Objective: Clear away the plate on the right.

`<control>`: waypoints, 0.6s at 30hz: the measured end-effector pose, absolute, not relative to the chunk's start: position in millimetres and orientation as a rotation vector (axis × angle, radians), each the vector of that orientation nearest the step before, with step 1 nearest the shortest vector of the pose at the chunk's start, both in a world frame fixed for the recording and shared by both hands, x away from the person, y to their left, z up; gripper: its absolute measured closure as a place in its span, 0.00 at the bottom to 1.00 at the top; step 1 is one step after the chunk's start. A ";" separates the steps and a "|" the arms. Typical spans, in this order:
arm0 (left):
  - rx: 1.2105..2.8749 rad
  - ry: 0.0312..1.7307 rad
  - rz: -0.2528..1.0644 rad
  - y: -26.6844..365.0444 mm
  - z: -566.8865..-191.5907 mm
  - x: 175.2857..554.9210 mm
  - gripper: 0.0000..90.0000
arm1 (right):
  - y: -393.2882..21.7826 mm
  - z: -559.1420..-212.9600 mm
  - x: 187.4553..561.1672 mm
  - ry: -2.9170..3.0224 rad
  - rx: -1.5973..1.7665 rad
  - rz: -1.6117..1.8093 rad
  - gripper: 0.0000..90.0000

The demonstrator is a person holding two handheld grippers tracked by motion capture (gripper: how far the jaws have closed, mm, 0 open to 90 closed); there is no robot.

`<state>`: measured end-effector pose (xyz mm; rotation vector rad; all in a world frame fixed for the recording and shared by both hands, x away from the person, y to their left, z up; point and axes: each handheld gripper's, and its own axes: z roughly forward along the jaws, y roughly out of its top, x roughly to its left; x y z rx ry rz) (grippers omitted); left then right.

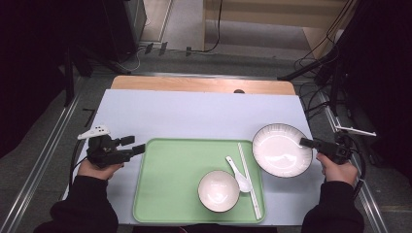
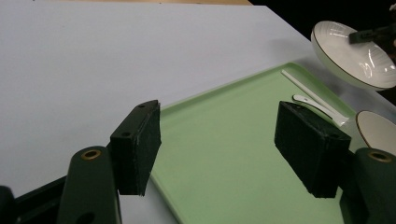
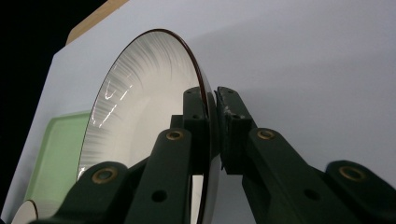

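Right gripper point(image 1: 306, 142): jaws pinched tight on the rim of the white plate point(image 1: 280, 148), one pad on the inner face, one on the underside. The right gripper view showed the plate point(image 3: 140, 116) edge-on between the pads, its dark-lined rim running up and over the jaw tips. In the high view the grip sat on the plate's right edge, with the person's right hand point(image 1: 336, 170) behind it. The plate was off the right end of the green tray point(image 1: 170, 189), tilted and, by the left gripper view, lifted clear of the white table cover point(image 1: 184, 114).

Left gripper point(image 1: 137, 145): jaws stood wide apart, nothing between the pads. It was held by the left hand point(image 1: 99, 170) just off the tray's left edge, pointing across toward the tray. In the left gripper view the two black pads framed bare tray surface point(image 2: 224, 149); the plate point(image 2: 355, 58) appeared far off at upper right with the other gripper's jaw on its rim.

On the tray: a small white bowl point(image 1: 218, 191) near the front right, upright. A white spoon point(image 1: 238, 174) lay just beside the bowl, bowl-end toward the front. A pair of white chopsticks point(image 1: 249, 179) lay along the tray's right side, close beside the spoon, running front to back.

Beyond the cover, a strip of wooden tabletop point(image 1: 204, 85) showed at the far edge.
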<state>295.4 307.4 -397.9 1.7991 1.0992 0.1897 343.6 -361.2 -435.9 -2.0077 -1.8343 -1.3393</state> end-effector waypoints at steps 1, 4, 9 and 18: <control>1.804 1.098 0.186 305.3 -396.7 297.2 0.35 | -359.4 -434.0 345.2 -1.843 -2.002 -1.337 0.94; 1.819 1.090 0.186 300.0 -392.5 301.3 0.35 | -354.5 -429.3 350.0 -1.844 -1.998 -1.338 0.94; 1.811 1.089 0.181 295.6 -388.0 309.1 0.35 | -343.5 -423.2 359.8 -1.856 -1.985 -1.332 0.94; 1.827 1.112 0.219 282.4 -384.7 323.7 0.36 | -304.5 -412.6 386.0 -1.911 -1.913 -1.327 0.94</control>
